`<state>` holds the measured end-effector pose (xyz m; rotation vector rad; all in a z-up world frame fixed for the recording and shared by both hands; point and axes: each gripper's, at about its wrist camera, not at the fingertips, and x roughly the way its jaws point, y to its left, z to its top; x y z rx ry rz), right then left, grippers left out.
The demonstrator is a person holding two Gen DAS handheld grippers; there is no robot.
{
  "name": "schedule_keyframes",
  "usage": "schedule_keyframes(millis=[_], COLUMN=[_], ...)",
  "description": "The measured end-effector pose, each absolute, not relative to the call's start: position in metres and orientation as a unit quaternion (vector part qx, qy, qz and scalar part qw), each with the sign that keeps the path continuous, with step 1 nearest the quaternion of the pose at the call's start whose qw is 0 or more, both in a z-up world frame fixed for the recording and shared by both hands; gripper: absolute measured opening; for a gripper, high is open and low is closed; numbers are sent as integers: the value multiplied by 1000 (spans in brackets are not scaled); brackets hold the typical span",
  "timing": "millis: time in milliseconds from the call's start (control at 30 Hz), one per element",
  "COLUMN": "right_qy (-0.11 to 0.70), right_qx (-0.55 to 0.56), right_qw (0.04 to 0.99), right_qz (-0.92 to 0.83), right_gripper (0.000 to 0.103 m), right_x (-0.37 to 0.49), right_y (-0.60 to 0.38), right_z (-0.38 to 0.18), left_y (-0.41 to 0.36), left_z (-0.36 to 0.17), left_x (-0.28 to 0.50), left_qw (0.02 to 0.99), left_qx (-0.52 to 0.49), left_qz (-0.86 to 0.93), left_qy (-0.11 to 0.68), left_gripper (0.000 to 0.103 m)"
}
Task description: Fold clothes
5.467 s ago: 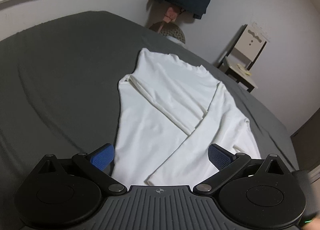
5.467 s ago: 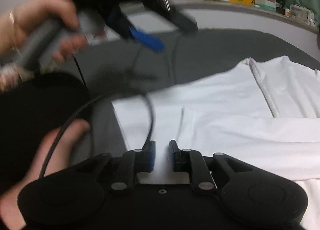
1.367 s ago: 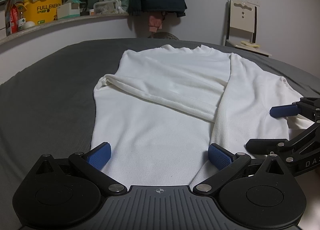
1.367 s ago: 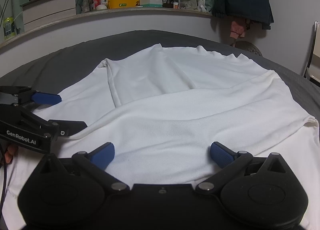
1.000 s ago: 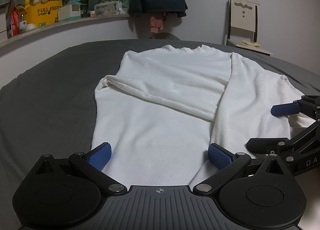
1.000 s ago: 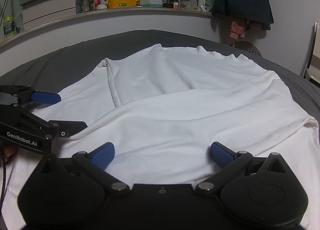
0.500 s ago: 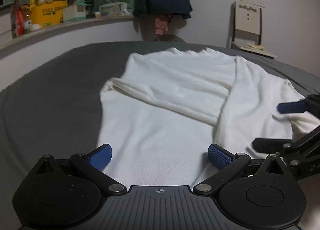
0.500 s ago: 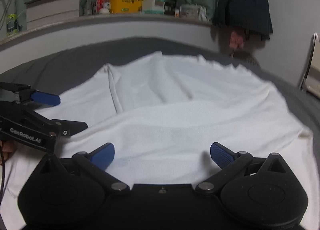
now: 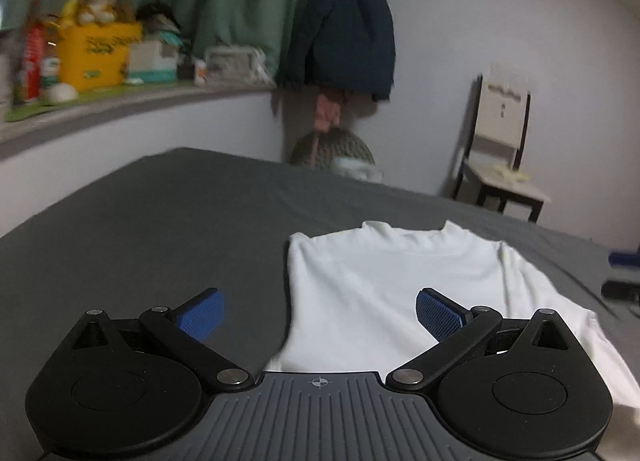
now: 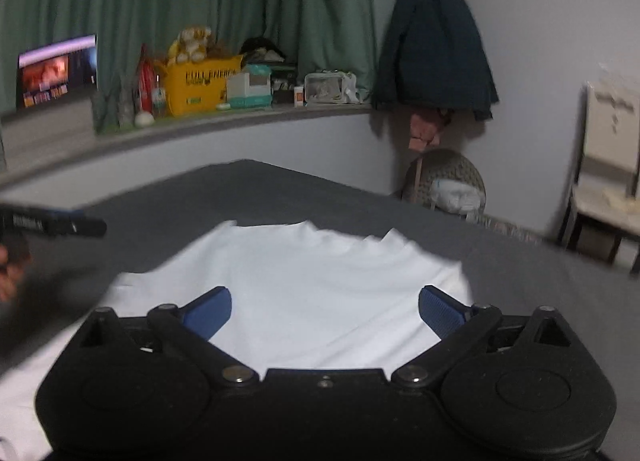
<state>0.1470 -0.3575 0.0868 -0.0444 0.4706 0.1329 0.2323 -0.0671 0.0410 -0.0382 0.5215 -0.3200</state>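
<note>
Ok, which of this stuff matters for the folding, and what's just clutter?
Job:
white shirt
grey bed it lies on
left gripper
right gripper, empty, closing

Clutter:
yellow box
dark jacket
chair
screen
round cushion

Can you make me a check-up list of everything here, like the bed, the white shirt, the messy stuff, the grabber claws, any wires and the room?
Surface: grey bed cover, smooth.
Job's things: white shirt lying flat, collar at the far end.
Clutter: nothing seen on the bed.
Grippers: left gripper open, empty; right gripper wide, jaws closing, pads not pressing the shirt.
Cables: nothing seen.
Surroundings: shelf with yellow box, lit screen, green curtain, dark coat hanging, chair.
</note>
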Motion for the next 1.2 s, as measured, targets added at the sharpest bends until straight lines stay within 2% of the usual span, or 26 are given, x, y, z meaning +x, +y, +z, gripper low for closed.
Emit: schedule_keyframes(millis=[67,300,367,400,467,567,600,633,700,733,767,833,967,1200], right_qy=[262,365,380,387,401,428,431,429,423,420,417,409,370,286], right_qx=[-19,43,78,98,139,156,149,143,145,146,146,148,146,149], right_qw=[963,930,922,917,905,890,890,891,894,895,897,900,917,938], right_qz=[61,5,-8,-9,-1,23,29,32,31,30,30,30,33,126], right_gripper=[86,76,67,67,63,53,53,50,34,14,8,8,7,6], right_x=[192,319,339,348,361,374,377,379,378,377,376,374,353,261], right_y=[-374,-439,-456,-463,-472,-472,-469,-467,-464,-463,-461,-459,-463,-467], right_z=[86,49,37,31,20,4,2,1,1,1,0,0,15,71], left_y=[-79,-111,-115,-115,-113,-113,-115,-119,-128,-129,-129,-129,-133,-102], left_z=[39,15,4,-2,-12,-27,-32,-37,-42,-42,-43,-42,-29,23], left_x=[269,379,402,413,428,444,448,450,447,448,449,448,433,349], left_qw=[948,929,923,920,913,903,900,899,905,904,904,904,921,942], left_qx=[-6,-29,-38,-41,-72,-94,-94,-79,-43,-51,-59,-74,-60,-18], left_qz=[-164,-149,-145,-139,-138,-140,-141,-144,-143,-146,-150,-157,-162,-237], left_qy=[273,337,355,363,378,396,401,406,398,398,397,391,348,237], left_gripper=[103,102,96,92,72,68,68,64,46,26,11,6,6,6])
